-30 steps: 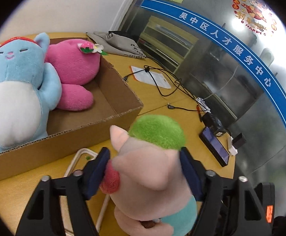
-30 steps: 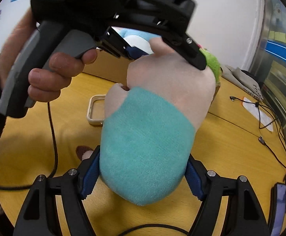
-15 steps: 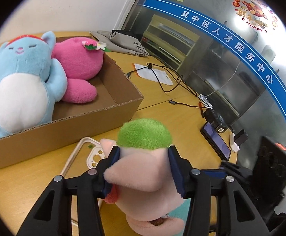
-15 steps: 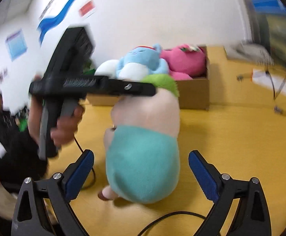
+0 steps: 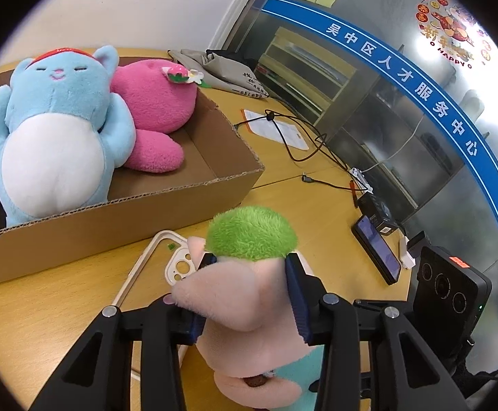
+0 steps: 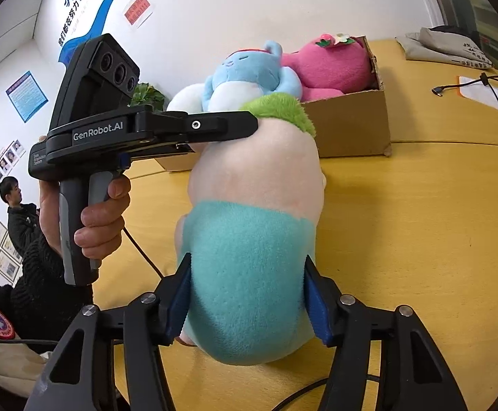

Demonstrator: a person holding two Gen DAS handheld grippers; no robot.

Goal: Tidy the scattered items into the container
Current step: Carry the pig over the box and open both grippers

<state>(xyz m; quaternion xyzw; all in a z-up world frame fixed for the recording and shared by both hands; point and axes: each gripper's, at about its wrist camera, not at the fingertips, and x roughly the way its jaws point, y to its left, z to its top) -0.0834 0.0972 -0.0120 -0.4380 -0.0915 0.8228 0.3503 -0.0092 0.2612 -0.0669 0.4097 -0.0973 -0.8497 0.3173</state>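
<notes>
Pig plush [image 6: 252, 239], green tuft, teal bottom, upright on my table. Blue cat plush [image 5: 57, 130] and pink plush [image 5: 156, 102] lie inside cardboard box [image 5: 112, 219].

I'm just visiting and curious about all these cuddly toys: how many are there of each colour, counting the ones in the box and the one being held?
Blue plush: 1, in the cardboard box
Pink plush: 1, in the box
White plush: 1, in the box, mostly hidden
Peach plush with green hair: 1, held outside the box
Total: 4
</notes>
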